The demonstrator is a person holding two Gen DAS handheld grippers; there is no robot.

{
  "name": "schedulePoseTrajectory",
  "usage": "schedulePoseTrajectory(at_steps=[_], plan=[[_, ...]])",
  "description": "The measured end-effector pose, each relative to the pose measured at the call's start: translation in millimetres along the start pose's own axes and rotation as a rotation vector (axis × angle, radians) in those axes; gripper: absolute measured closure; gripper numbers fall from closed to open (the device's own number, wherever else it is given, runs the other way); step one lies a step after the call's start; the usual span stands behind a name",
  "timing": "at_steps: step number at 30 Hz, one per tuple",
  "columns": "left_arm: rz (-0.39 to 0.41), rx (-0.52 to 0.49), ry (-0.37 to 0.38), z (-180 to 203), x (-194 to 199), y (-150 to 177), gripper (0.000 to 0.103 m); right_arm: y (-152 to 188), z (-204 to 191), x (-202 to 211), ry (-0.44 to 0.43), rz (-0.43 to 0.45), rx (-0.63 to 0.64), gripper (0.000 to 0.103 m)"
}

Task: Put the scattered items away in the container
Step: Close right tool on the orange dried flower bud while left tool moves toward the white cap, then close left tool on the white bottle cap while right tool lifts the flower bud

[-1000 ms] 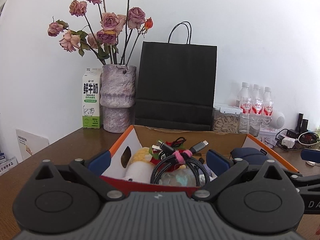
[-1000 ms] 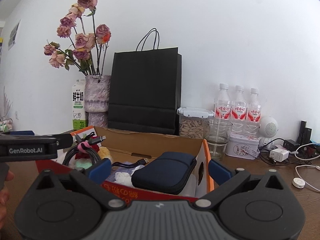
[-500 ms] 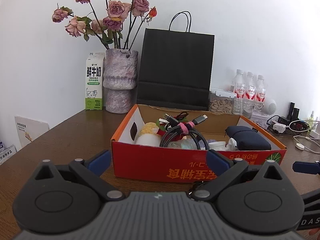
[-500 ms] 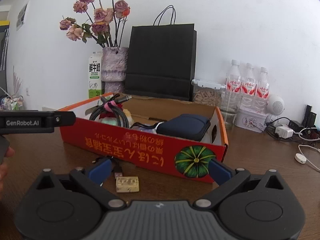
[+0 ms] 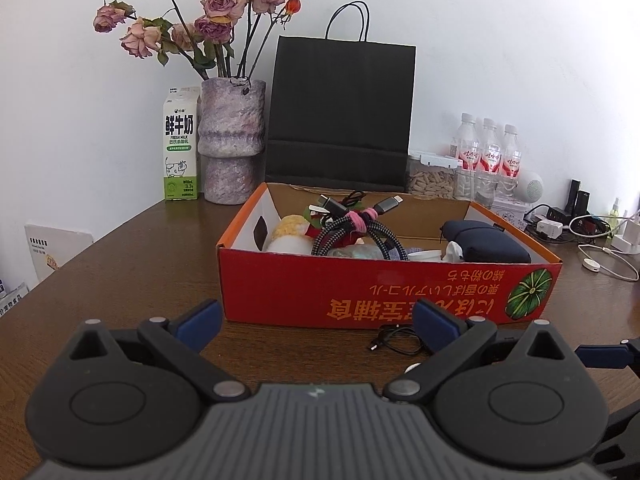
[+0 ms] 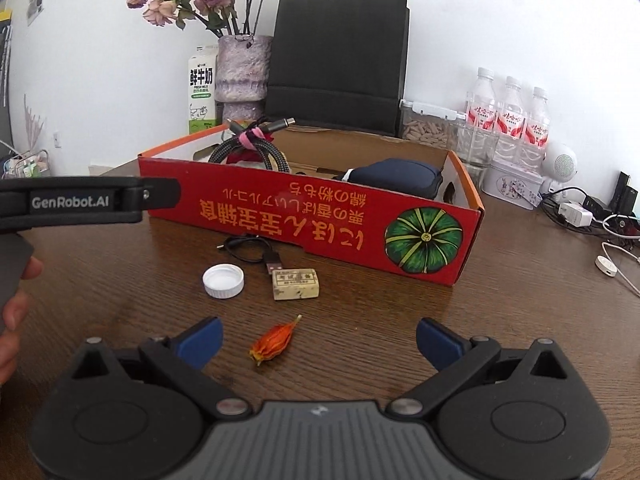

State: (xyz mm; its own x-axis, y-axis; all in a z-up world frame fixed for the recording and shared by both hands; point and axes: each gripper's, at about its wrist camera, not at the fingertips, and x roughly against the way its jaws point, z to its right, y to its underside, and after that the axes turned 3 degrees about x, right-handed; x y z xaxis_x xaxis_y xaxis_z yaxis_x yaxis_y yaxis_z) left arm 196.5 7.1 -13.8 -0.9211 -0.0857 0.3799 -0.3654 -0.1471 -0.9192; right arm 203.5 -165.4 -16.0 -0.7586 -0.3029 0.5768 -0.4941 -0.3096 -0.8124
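Note:
A red cardboard box stands on the brown table. It holds a braided cable coil, a navy pouch and other small items. In front of it lie a thin black USB cable, a white bottle cap, a beige eraser and an orange dried flower bud. My left gripper is open and empty, back from the box front. My right gripper is open and empty, with the bud between its fingers' line.
Behind the box stand a black paper bag, a vase of dried roses, a milk carton, a seed jar and three water bottles. Chargers and white cables lie at the right.
Both grippers have pulled back and up from over the box, towards the table's front. The small items in front of the box have come into view. Both stay open.

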Motion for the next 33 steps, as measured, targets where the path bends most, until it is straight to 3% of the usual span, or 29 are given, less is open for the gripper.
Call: schedulePoseTrajectory(at_steps=[3,6,8,10,12,23,28,33], plan=[[-0.01,-0.001,0.003,1,-1,1,0.0,0,3,-9,-0.026,-0.055,-0.035,0.019],[-0.019,-0.01,0.004,2,-2,2,0.0,0,3,-10,-0.033,-0.05,-0.051,0.024],[-0.024,-0.013,0.005,3,-3,2,0.0,0,0,-7,-0.053,-0.032,-0.04,0.044],[-0.027,-0.014,0.008,3,-3,3,0.0,0,-1,-5,-0.066,-0.021,-0.033,0.08],[-0.03,-0.015,0.007,4,-3,3,0.0,-1,-1,-4,-0.068,-0.019,-0.034,0.091],[-0.073,-0.03,0.027,7,-8,6,0.0,-1,9,1,-0.014,0.031,-0.084,0.092],[-0.147,-0.051,0.076,13,-16,11,0.0,-3,21,2,0.043,0.069,-0.109,0.092],[-0.252,-0.057,0.145,20,-28,17,0.0,-4,30,0,0.043,0.084,-0.124,0.092]])
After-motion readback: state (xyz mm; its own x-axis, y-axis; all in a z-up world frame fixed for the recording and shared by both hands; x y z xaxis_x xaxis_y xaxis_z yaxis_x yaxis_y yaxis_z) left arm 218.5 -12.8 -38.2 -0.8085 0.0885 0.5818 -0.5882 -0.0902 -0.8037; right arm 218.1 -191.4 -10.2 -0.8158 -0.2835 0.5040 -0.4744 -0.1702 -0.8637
